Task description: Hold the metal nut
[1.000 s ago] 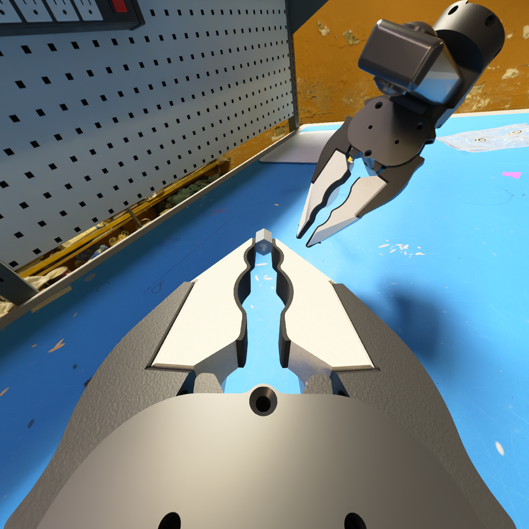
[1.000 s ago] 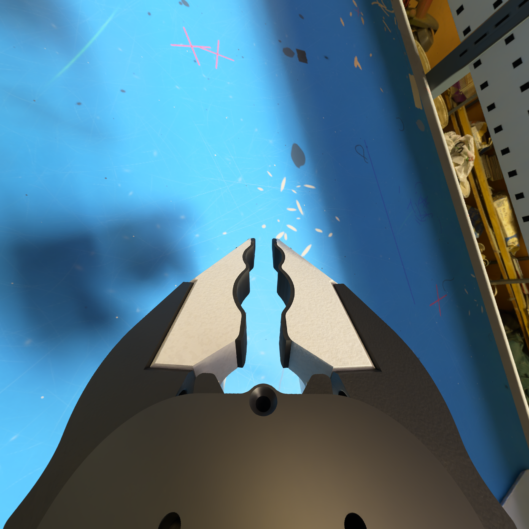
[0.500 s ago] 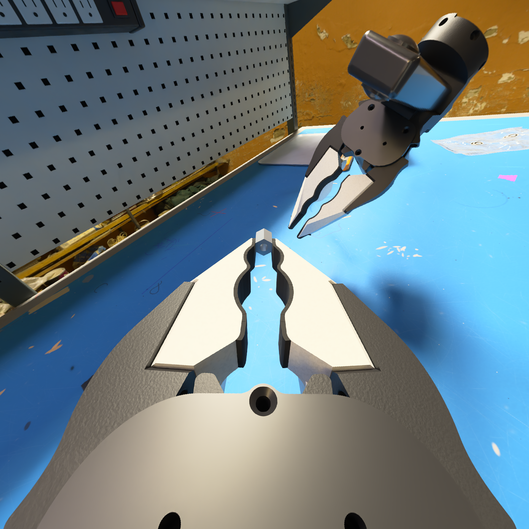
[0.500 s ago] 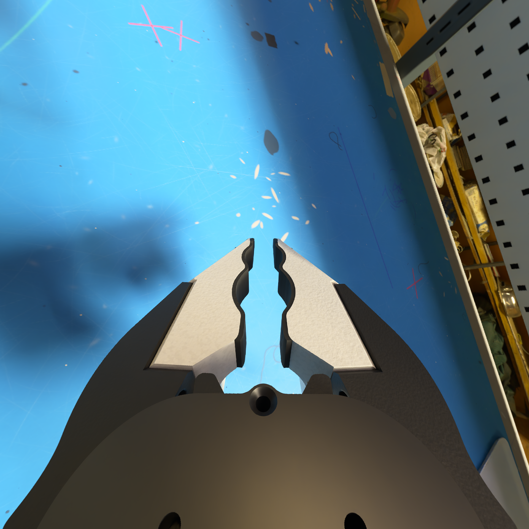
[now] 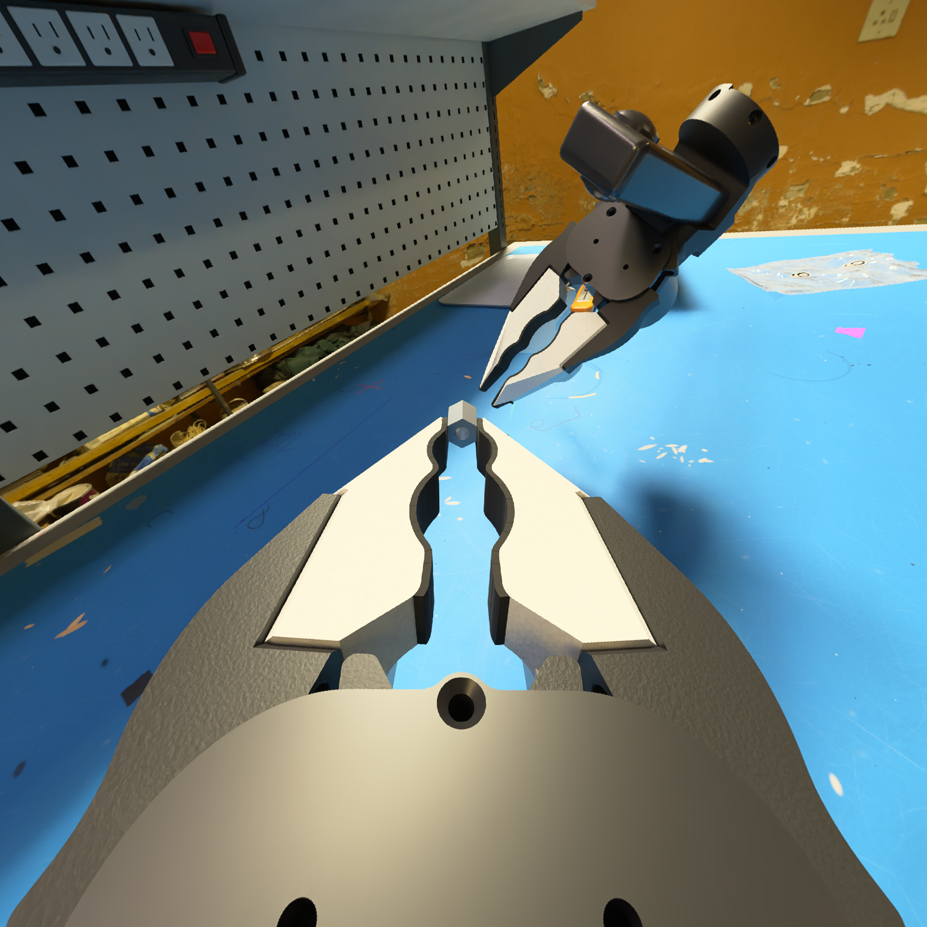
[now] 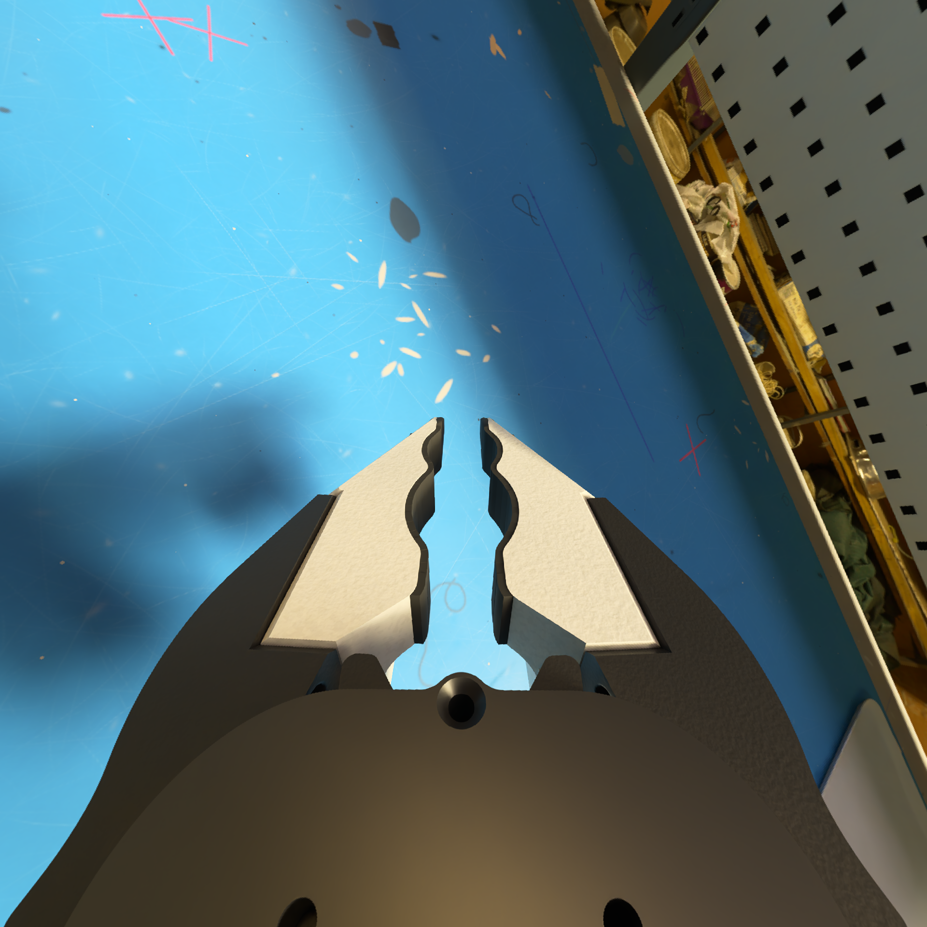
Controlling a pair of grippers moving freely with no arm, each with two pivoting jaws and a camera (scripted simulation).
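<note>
A small silver hexagonal metal nut (image 5: 461,427) sits pinched between the fingertips of my left gripper (image 5: 461,435), which is shut on it and holds it above the blue table (image 5: 752,577). My right gripper (image 5: 490,396) shows farther off in the left wrist view. It is tilted down, with its tips just beyond and right of the nut and not touching it. In the right wrist view the right gripper (image 6: 461,422) has a narrow gap between its fingers and nothing in it. The nut does not show in that view.
A white pegboard (image 5: 251,200) with a power strip (image 5: 115,45) rises at the left, above a cluttered gap (image 5: 200,421). A clear plastic bag (image 5: 822,271) lies far right. A grey plate (image 5: 476,293) lies at the back, and a small orange item (image 5: 582,300) shows behind the right fingers.
The right gripper has come down and nearer, and its tips now end close by the nut. The left gripper and the nut have stayed still.
</note>
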